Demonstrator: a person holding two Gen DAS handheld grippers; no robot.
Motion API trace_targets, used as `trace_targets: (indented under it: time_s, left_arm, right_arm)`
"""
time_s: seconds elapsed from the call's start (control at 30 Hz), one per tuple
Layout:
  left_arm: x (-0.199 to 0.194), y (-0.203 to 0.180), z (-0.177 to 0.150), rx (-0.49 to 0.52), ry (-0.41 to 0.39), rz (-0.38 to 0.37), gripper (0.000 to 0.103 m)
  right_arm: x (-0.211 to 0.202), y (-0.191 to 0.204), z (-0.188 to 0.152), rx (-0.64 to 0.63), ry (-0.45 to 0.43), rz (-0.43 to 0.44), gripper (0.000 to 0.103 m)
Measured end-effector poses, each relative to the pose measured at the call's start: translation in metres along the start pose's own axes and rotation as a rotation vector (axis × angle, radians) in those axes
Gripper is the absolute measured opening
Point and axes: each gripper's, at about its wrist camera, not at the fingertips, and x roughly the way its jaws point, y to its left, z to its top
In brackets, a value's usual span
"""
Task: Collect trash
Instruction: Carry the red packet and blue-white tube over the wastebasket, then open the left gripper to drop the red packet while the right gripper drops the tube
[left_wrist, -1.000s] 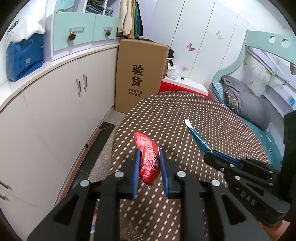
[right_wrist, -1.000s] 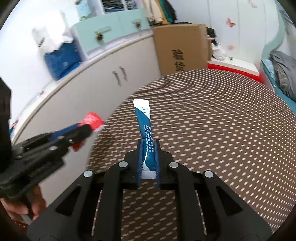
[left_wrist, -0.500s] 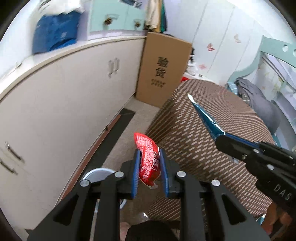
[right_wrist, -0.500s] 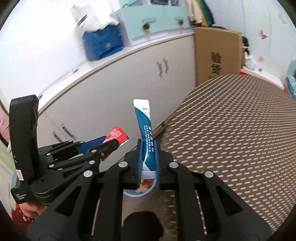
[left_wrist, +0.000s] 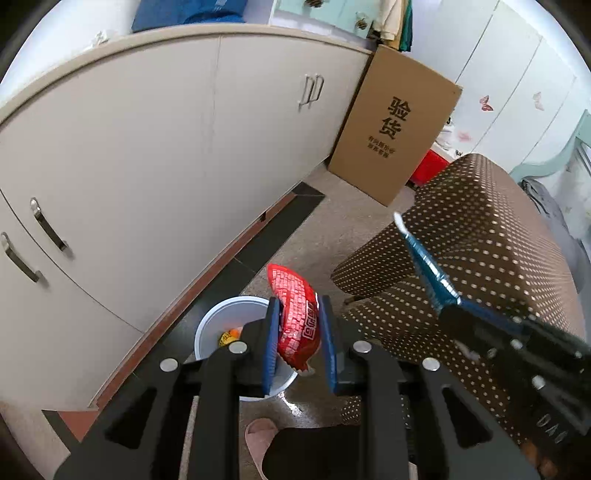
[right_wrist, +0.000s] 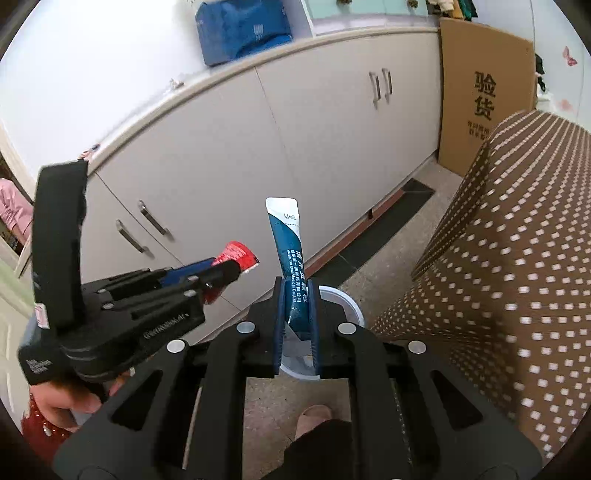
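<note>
My left gripper is shut on a red snack wrapper and holds it above a white round bin on the floor. My right gripper is shut on a blue and white sachet that stands upright, also above the bin. In the left wrist view the sachet and right gripper sit to the right. In the right wrist view the red wrapper and left gripper sit to the left. Some trash lies inside the bin.
Beige cabinets run along the left. A tall cardboard box stands on the floor behind. The table with a brown dotted cloth is at the right. A pink slipper shows below.
Both grippers have swung left and down from over the table to over the floor bin, each still holding its piece of trash.
</note>
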Motion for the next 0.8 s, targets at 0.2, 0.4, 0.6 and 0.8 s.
trace_targets:
  time_s: [0.2,0.4,0.6,0.8]
  left_arm:
    - [0.027,0.02,0.006,-0.066,0.029,0.062,0.071]
    - [0.032,0.023,-0.003,-0.07,0.037,0.035,0.071]
    - [0.035,0.031,-0.007,-0.088,0.031,0.039,0.071]
    - [0.028,0.039,-0.008,-0.114,0.016,0.047,0.071]
  right_arm:
    - [0.028,-0.007,-0.006,0.03,0.042,-0.004,0.012]
    - [0.042,-0.012,-0.01,0.039,0.068,-0.005,0.012]
    - [0.049,-0.009,-0.01,0.037,0.073,0.002,0.013]
    - [0.05,-0.004,-0.007,0.029,0.061,0.015,0.013]
